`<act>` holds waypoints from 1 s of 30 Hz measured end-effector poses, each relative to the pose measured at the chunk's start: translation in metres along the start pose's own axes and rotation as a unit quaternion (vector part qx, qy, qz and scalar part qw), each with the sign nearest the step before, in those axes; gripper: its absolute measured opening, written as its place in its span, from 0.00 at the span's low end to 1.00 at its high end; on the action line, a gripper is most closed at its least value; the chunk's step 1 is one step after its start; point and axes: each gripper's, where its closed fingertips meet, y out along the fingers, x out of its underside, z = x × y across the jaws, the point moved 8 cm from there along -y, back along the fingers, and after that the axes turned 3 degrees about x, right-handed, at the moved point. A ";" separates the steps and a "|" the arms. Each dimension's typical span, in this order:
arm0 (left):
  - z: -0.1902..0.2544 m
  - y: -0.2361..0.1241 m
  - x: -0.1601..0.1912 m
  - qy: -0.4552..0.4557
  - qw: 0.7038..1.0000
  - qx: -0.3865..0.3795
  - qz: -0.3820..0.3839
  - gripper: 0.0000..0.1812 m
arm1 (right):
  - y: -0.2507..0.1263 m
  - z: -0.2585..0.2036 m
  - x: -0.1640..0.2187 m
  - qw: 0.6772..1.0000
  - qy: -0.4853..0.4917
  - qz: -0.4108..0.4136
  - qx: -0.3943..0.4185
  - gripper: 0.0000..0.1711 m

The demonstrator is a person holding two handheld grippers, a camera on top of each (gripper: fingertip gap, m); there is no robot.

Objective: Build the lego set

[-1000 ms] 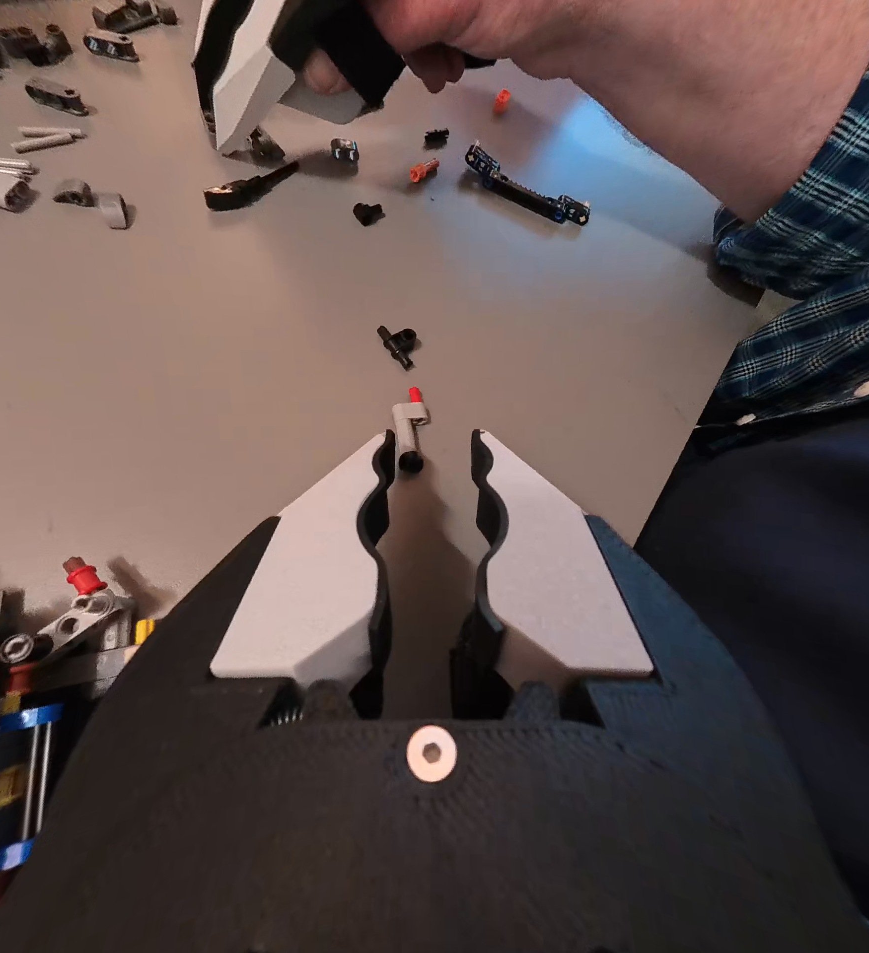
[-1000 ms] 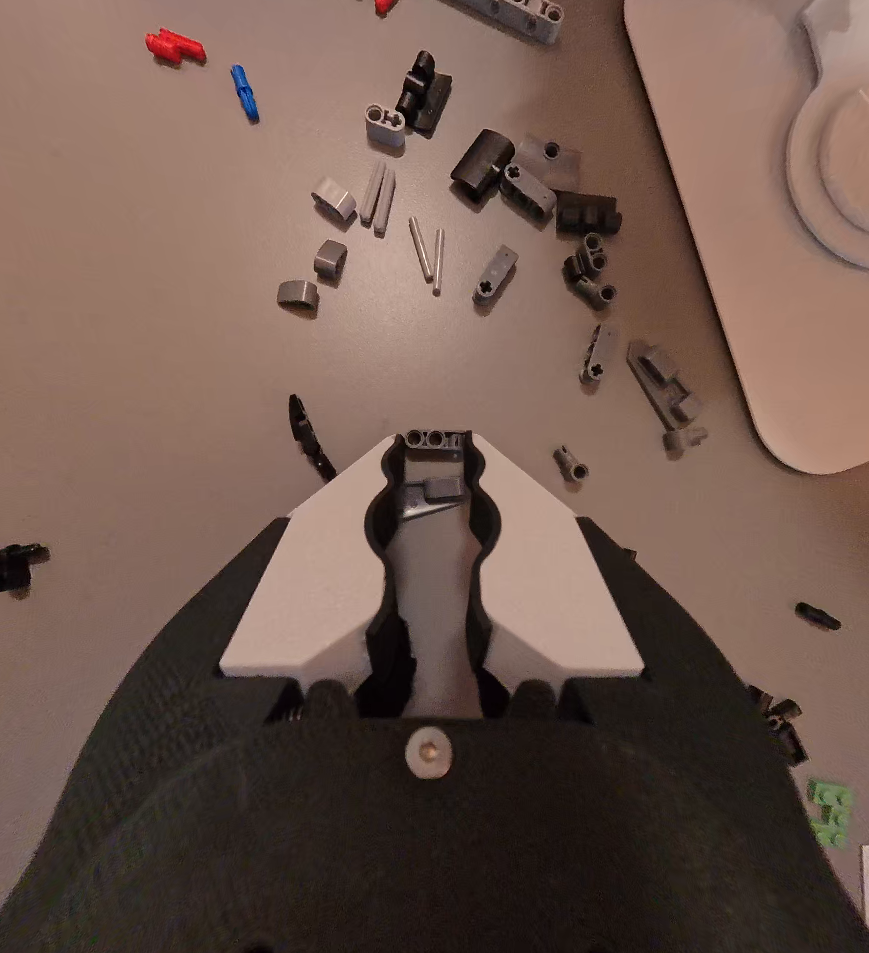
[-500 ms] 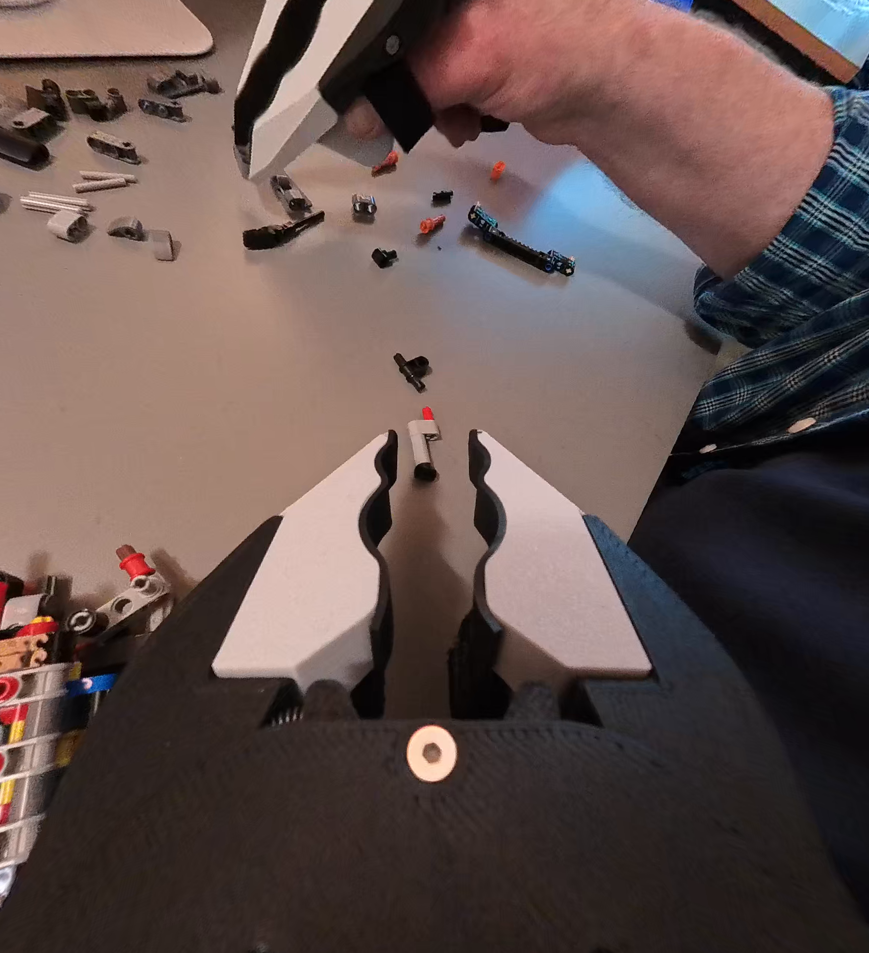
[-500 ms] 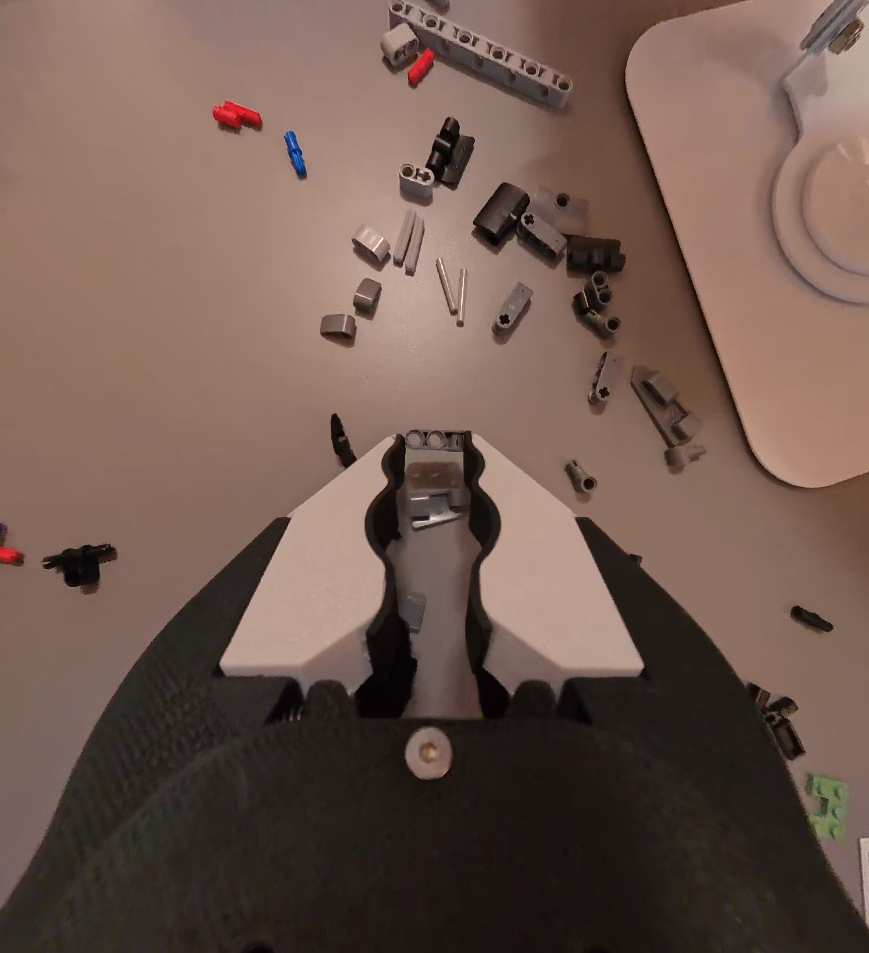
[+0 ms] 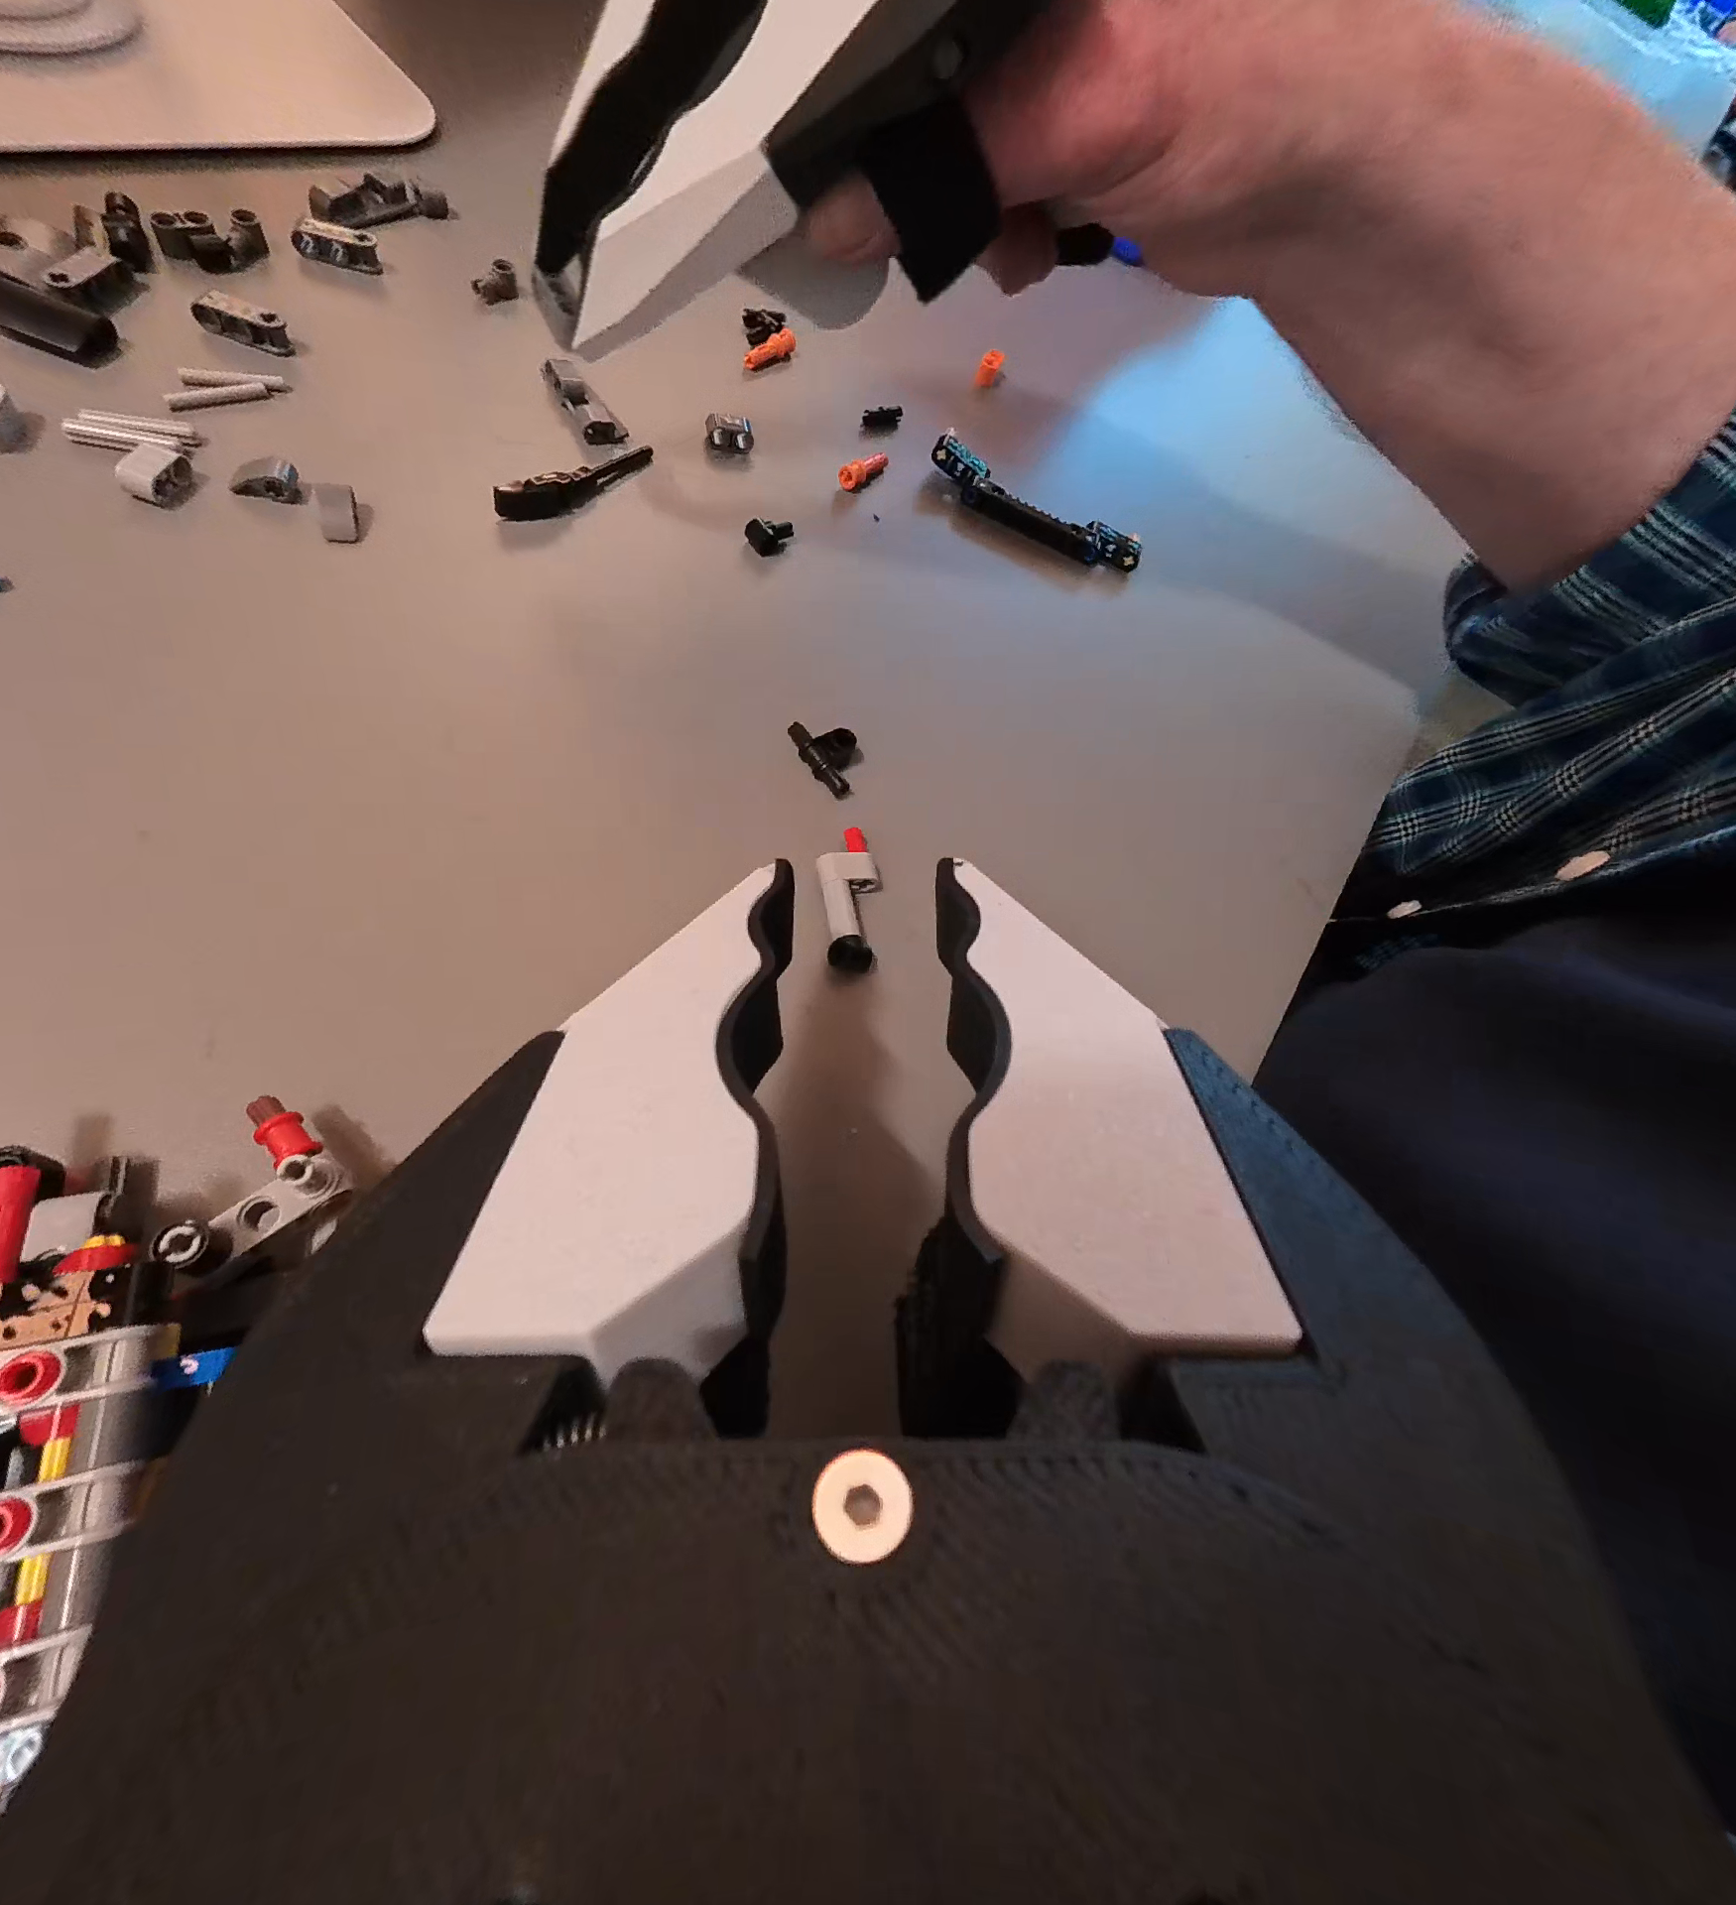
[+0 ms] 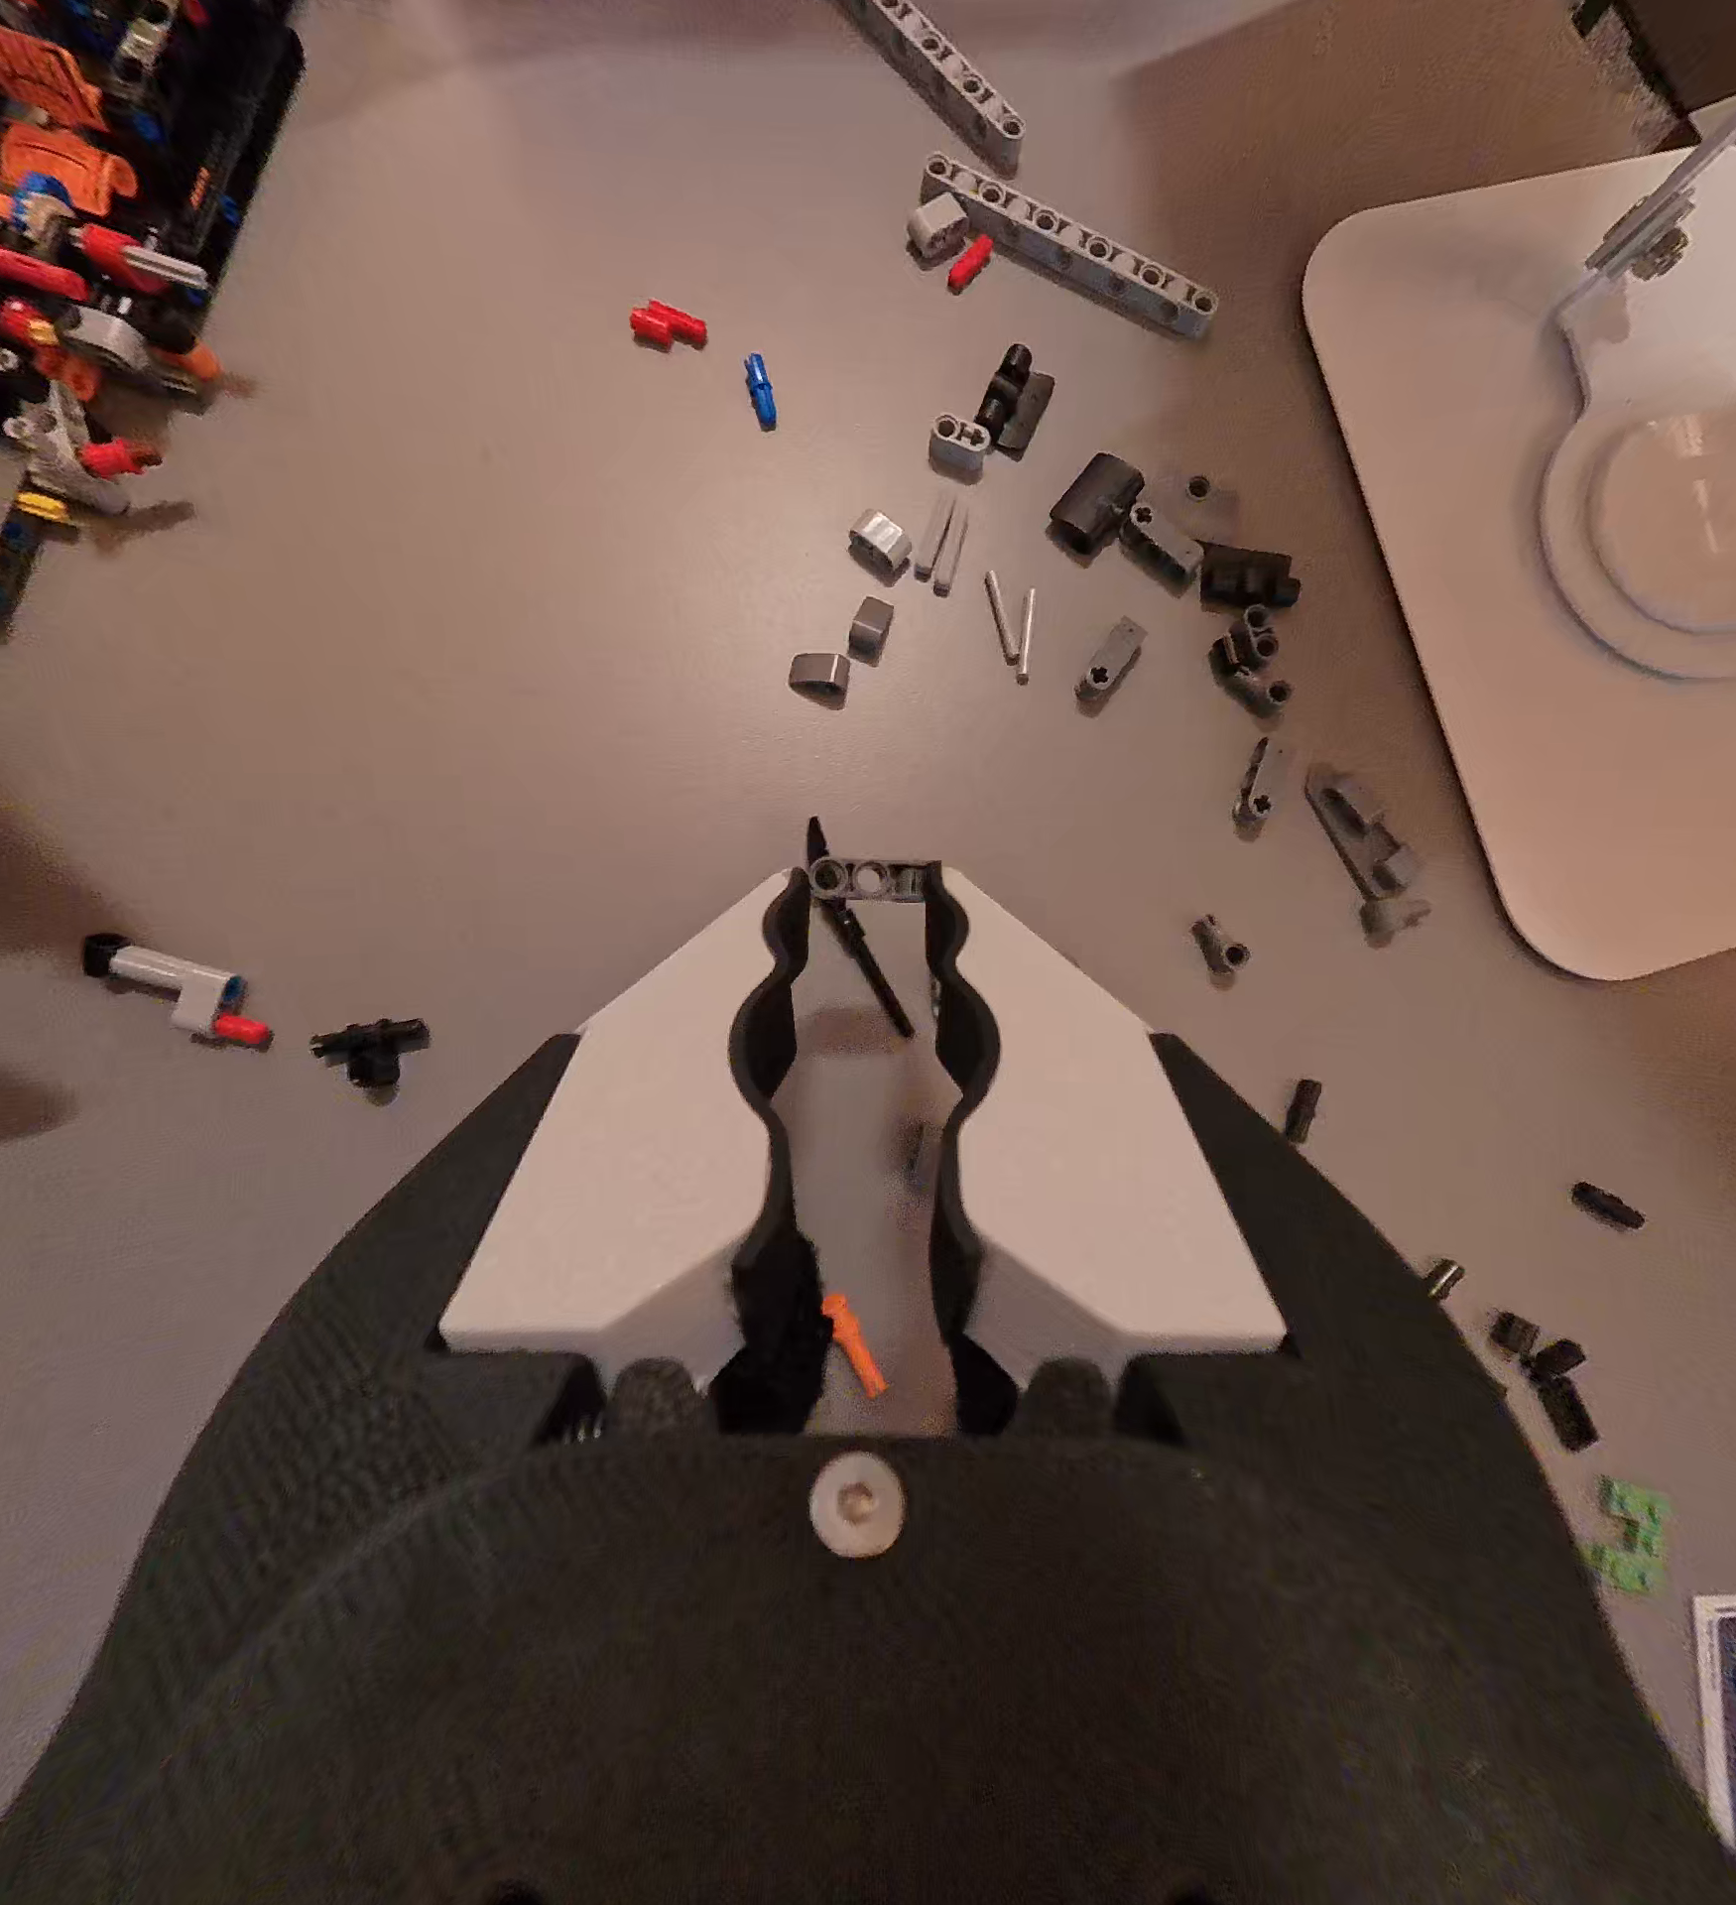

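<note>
My left gripper (image 5: 864, 876) is open and hovers low over the table. A small light-grey connector with a red pin and a black end (image 5: 848, 907) lies on the table between its tips, not gripped. A black pin connector (image 5: 823, 756) lies just beyond. My right gripper (image 6: 872, 874) is shut on a short grey beam with holes (image 6: 869, 881), held above the table. In the left wrist view a hand holds that right gripper (image 5: 560, 299) high at the far side. The partly built model (image 6: 39, 258) stands at the far left.
Loose grey and black parts (image 6: 1101, 577) lie scattered ahead of the right gripper, with long grey beams (image 6: 1060, 242) farther off. A white lamp base (image 6: 1565, 515) stands at the right. A black lever piece (image 6: 869, 974) and an orange pin (image 6: 854, 1340) lie below the right gripper.
My right gripper has risen from the table with the grey beam, so more of the table and the model show. My left gripper has stayed over the grey connector.
</note>
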 end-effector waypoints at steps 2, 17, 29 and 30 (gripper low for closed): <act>0.001 0.000 0.000 0.000 1.000 0.001 0.001 0.14 | -0.004 -0.004 0.002 1.000 0.001 0.003 -0.003 0.12; 0.002 -0.001 -0.002 0.008 1.000 -0.009 -0.005 0.14 | -0.031 -0.054 0.039 0.999 -0.007 0.016 -0.039 0.12; 0.003 0.008 0.005 0.013 0.998 -0.025 -0.054 0.15 | -0.023 -0.103 0.076 0.997 -0.045 -0.007 -0.058 0.12; 0.003 0.009 0.006 0.015 0.998 -0.026 -0.060 0.15 | -0.022 -0.104 0.077 0.997 -0.047 -0.007 -0.055 0.13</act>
